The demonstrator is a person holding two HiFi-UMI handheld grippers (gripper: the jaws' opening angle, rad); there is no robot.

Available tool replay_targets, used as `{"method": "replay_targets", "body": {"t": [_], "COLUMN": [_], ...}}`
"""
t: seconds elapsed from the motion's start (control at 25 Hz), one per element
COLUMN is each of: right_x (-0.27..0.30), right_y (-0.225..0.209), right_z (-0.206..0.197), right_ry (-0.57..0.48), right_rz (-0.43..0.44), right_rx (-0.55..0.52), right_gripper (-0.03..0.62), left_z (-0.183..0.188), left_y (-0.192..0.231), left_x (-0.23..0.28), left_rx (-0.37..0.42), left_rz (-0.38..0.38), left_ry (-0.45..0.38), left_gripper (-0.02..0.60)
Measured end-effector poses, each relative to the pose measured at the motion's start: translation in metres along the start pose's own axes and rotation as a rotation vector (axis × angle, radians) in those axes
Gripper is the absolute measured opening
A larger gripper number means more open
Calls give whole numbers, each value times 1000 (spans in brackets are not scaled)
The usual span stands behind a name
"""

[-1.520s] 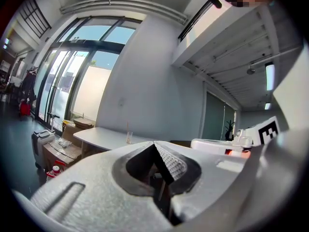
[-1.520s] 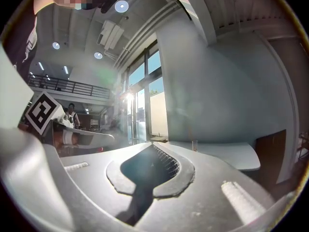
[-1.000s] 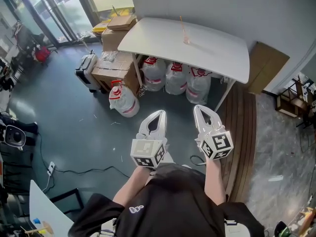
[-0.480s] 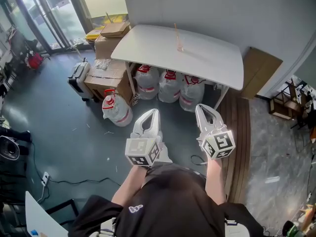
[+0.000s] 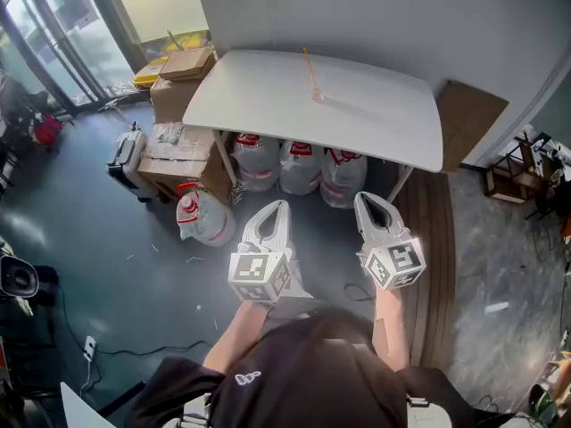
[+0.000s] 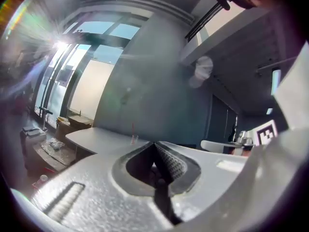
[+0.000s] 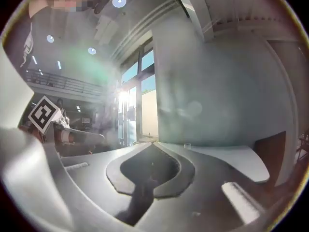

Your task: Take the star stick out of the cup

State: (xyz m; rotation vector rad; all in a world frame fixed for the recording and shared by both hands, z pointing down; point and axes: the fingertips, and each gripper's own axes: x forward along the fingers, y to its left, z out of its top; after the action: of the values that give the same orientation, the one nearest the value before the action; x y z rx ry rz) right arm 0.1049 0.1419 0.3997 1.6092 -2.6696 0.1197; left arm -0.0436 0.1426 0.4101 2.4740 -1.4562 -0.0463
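A small clear cup (image 5: 317,94) stands on the white table (image 5: 375,105) near its far edge, with a thin orange stick (image 5: 308,64) rising out of it. The stick's star end is too small to make out. My left gripper (image 5: 276,205) and right gripper (image 5: 367,198) are held side by side well short of the table, over the floor. Both are shut, with tips touching and nothing between them. In the left gripper view the cup (image 6: 133,138) and stick (image 6: 133,128) appear far off, just left of the tips (image 6: 154,143). In the right gripper view the cup (image 7: 187,144) shows faintly, right of the tips (image 7: 153,142).
Three large water jugs (image 5: 301,163) stand under the table and another (image 5: 200,216) sits on the floor to the left. Cardboard boxes (image 5: 175,145) are stacked left of the table. A brown board (image 5: 464,114) leans on the wall at the right. A cable (image 5: 134,350) lies on the floor.
The view has shifted: the table and cup now sit a little further left and lower in the head view. Both grippers have stayed shut in front of the body.
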Motion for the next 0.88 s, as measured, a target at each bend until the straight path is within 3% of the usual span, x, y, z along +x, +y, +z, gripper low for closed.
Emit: {"method": "replay_targets", "body": {"t": [0.2,0.44,0.88], "right_x": [54,118,236], "right_y": [-10,-32,-75], "right_z": [-16,-13,30], "right_ry": [6,68,-22], "right_rz": [-1,-23,-97], "right_rx": [35,21,-4], "right_gripper": [6,6,6], "left_z": [3,4,50], "left_y": [35,80,122], "left_x": [47,102,200], "left_rx": [1,-60,33], "left_rz": [-13,0,-127], "left_ry": [14,81,69], "left_gripper": [2,2,2]}}
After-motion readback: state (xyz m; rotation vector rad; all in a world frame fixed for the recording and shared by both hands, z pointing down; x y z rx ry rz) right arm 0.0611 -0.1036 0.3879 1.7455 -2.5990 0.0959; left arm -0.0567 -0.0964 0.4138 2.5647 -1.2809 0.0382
